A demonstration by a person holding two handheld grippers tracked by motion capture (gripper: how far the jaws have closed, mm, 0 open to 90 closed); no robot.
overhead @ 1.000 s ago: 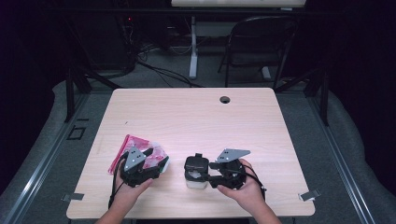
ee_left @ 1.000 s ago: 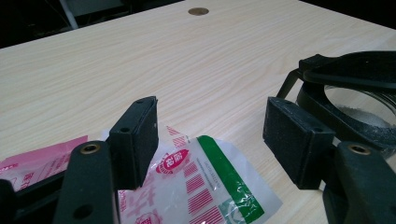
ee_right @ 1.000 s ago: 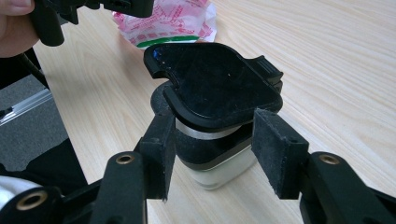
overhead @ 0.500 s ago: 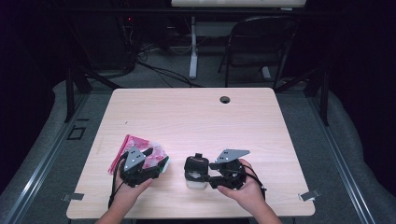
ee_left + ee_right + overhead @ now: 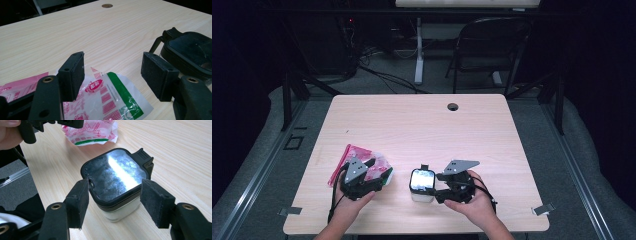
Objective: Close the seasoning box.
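Right tongs have just been opening: jaws now apart, straddling the white container with the black glossy lid, pads off its sides (reads as a release, container set down upright on the desk). Left of the container, left tongs are apart too, hovering over the pink-and-green snack bag, nothing gripped. Likely next: the bag. Beyond the container, bare wood desk with a cable grommet; behind that, a dark room, a folding chair, floor cables.
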